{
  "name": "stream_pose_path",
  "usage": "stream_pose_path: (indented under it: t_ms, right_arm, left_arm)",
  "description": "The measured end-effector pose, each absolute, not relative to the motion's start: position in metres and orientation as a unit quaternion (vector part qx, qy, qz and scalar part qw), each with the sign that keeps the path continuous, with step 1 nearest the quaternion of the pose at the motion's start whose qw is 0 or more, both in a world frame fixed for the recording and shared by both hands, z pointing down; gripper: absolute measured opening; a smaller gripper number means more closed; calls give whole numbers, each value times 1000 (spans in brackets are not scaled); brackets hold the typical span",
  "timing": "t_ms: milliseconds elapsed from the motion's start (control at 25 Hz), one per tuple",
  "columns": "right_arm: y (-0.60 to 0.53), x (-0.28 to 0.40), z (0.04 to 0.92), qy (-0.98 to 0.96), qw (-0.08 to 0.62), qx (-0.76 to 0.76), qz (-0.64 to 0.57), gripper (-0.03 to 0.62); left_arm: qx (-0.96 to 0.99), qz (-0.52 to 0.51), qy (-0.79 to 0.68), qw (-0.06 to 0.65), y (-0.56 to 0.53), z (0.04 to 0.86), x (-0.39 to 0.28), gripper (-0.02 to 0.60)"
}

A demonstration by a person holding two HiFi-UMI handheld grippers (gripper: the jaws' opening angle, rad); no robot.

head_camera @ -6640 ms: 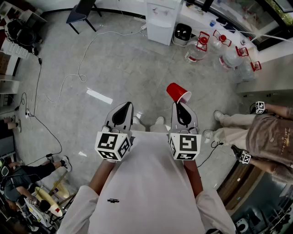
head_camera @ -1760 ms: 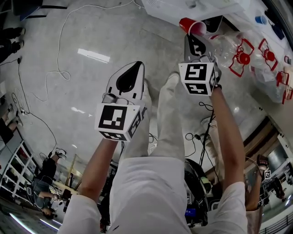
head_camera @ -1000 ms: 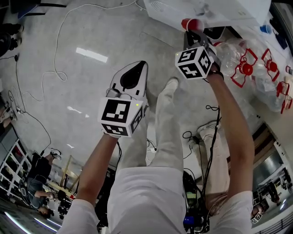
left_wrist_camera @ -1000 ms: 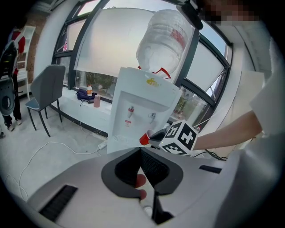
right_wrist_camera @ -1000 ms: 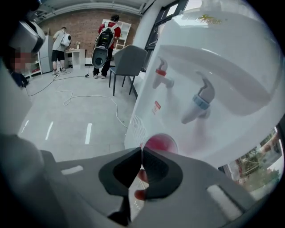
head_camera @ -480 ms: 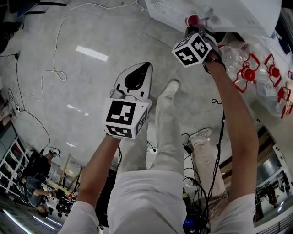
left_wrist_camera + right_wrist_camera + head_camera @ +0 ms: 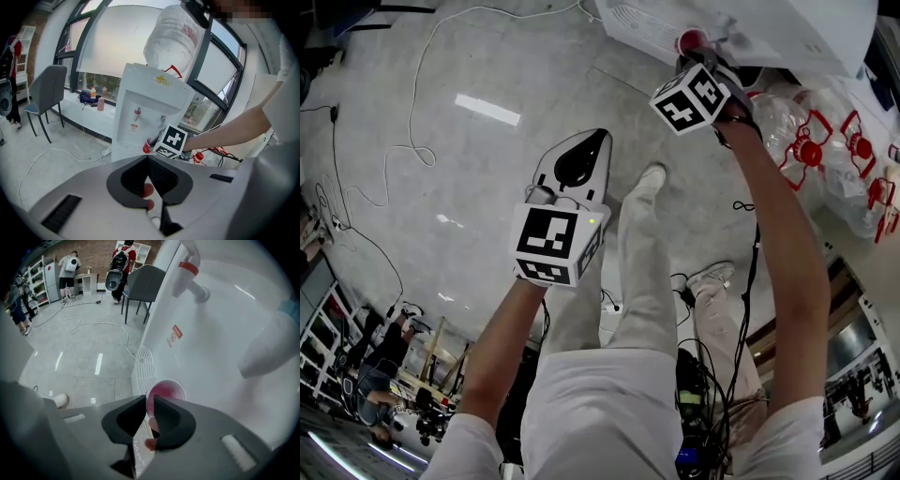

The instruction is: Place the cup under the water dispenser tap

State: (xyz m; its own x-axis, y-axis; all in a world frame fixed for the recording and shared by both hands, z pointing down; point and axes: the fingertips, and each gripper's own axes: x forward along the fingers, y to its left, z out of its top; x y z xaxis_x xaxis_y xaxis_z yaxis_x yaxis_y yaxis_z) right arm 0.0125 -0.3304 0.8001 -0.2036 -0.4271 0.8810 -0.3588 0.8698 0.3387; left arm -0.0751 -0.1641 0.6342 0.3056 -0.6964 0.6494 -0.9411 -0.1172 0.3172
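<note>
Showing one red cup (image 7: 165, 394) standing on the drip tray of one white water dispenser (image 7: 220, 319), just beside the tray's slotted grille (image 7: 144, 367) and below two taps, one red (image 7: 190, 269) and one blue (image 7: 269, 350). Two grippers are counted. The right gripper (image 7: 149, 401) has just been opening its jaws, which stand slightly apart with the cup's near rim between them, released. The left gripper (image 7: 148, 157) hangs clenched on nothing, well apart from the dispenser. At least two red-handled bottles (image 7: 806, 150) lie on the floor.
</note>
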Motion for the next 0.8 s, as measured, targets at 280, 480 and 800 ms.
stream_pose_path:
  t_ms: [280,480,800]
  right_arm:
    - [-328,11,794,-775,572,269,-28,106]
    - [-327,16,793,-773,563,290,-32,124]
    - [-313,14,763,-793,517,322,19,129]
  left_arm:
    - [729,173,-562,350,-161,630,-76,6]
    - [732,172,-562,344,-154,628,-74,6]
    - [733,173,-564,338,-142,615,-78,6]
